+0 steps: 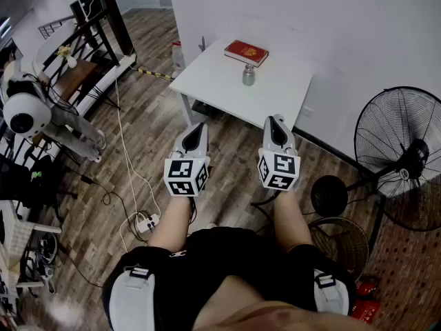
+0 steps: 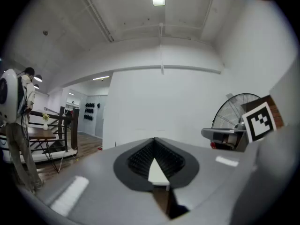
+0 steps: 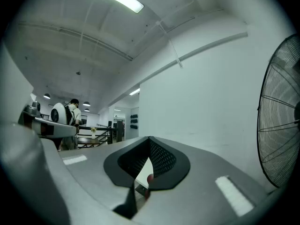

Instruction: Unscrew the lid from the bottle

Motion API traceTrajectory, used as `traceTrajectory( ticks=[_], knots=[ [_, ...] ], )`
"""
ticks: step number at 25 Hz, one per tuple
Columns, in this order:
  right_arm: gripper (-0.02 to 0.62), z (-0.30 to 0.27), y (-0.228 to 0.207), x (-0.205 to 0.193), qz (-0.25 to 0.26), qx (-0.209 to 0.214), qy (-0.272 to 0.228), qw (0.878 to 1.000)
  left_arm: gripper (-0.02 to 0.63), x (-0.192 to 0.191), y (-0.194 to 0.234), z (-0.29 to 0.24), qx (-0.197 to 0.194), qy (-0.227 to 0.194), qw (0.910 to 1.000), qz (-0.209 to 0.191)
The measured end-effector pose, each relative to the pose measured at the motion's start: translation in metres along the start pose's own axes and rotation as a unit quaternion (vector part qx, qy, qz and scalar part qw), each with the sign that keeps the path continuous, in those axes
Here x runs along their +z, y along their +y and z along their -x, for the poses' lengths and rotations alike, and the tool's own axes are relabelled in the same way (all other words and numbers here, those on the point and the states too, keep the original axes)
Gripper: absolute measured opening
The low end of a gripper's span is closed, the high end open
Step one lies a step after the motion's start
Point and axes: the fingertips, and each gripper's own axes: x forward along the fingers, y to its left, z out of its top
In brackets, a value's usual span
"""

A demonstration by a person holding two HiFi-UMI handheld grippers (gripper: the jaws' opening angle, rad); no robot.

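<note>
A small grey bottle (image 1: 249, 74) with a lid stands on the white table (image 1: 220, 74), just in front of a red book (image 1: 246, 52). Both grippers are held level side by side over the wooden floor, well short of the table. The left gripper (image 1: 199, 127) is shut with nothing in it, and its jaws meet at the tip (image 2: 154, 139). The right gripper (image 1: 276, 120) is likewise shut and empty (image 3: 149, 138). Through the slit under the right jaws I see a strip of the table (image 3: 140, 172) and a red spot; the bottle itself is hidden there.
A large standing fan (image 1: 406, 161) is at the right, with a round black base (image 1: 329, 195) and a wire basket (image 1: 337, 243) near my right knee. Cables and a power strip (image 1: 146, 221) lie on the floor at the left. A white robot (image 1: 27, 112) stands far left.
</note>
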Motion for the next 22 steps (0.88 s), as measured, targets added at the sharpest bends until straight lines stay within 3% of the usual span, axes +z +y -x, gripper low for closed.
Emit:
traceTrajectory(
  ticks=[5,10,22],
  knots=[
    [-0.002,0.003,0.009,0.001,-0.004,0.009,-0.007,1.0,0.054,0.0,0.001,0.003,-0.003,-0.003,1.0,0.004],
    [-0.002,0.003,0.007,0.003,-0.009,-0.018,-0.016,1.0,0.054,0.001,0.008,0.002,-0.005,-0.006,0.9999,0.007],
    [-0.002,-0.024,0.035,0.0,-0.003,-0.024,-0.018,1.0,0.054,0.005,0.047,-0.021,-0.021,-0.012,0.9997,0.0]
  ],
)
